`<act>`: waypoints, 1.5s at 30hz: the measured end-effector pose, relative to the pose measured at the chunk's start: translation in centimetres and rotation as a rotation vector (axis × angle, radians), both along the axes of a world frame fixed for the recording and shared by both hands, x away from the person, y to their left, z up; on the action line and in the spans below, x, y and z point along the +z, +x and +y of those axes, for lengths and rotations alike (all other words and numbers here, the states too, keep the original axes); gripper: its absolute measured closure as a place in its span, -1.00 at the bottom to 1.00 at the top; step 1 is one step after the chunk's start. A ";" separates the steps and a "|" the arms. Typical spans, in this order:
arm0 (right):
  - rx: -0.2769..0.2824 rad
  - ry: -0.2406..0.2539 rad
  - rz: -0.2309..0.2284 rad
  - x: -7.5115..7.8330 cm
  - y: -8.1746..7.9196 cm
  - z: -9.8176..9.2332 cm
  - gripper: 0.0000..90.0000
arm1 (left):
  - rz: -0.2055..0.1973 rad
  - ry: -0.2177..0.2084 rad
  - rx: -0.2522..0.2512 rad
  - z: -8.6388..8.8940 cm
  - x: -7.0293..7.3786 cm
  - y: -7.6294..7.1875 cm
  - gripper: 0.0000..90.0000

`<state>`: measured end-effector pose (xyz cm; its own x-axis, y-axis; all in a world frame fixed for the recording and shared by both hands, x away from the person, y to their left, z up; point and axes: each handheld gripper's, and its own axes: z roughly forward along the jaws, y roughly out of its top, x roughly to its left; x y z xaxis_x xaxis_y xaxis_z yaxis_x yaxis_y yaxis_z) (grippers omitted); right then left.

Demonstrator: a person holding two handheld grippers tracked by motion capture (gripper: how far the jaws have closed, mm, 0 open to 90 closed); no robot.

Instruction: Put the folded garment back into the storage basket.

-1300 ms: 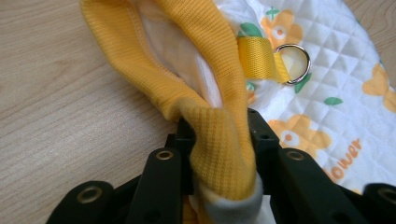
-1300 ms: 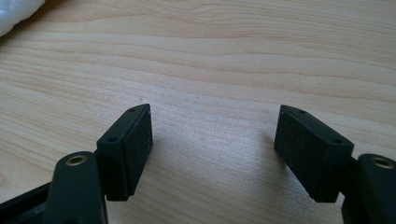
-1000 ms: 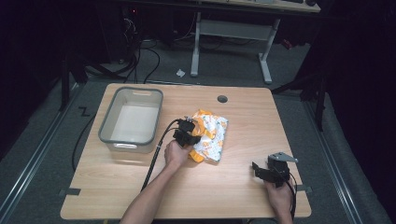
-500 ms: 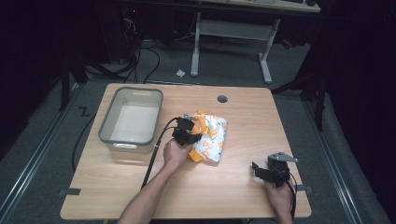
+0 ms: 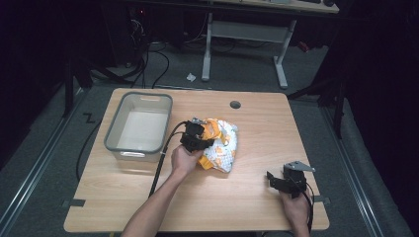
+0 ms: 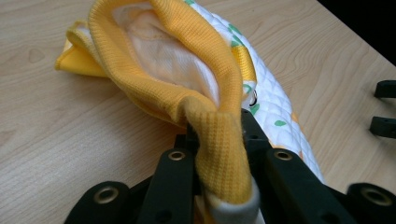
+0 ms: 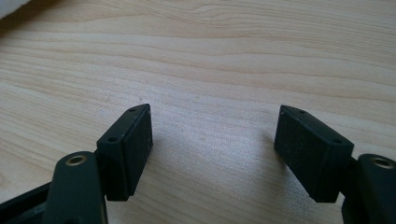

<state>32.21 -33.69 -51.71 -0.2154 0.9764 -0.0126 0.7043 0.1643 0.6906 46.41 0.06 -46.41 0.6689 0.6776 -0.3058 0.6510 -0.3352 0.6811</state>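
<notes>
A small yellow and white quilted garment (image 5: 220, 145) lies crumpled in the middle of the wooden table (image 5: 257, 123). My left gripper (image 5: 197, 139) sits at its left side, shut on the ribbed yellow hem (image 6: 219, 140), which is pinched between the black jaws and pulled up off the wood. The garment (image 6: 187, 60) hangs open beyond the jaws, showing its white lining. My right gripper (image 5: 276, 180) rests near the table's front right, well apart from the garment, open with bare wood between its pads (image 7: 133, 140).
A grey plastic bin (image 5: 141, 126) stands at the left of the table, close to my left hand. A round cable hole (image 5: 235, 104) sits near the far edge. A white desk frame (image 5: 247, 34) and cables lie on the floor behind.
My left gripper has risen a little with the yellow hem in it, lifting that side of the garment. The right gripper has stayed in place.
</notes>
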 end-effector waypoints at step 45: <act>-0.001 0.000 -0.001 0.0 0.0 0.0 -0.37 | -0.104 -0.100 0.028 5.4 5.8 -2.1 0.75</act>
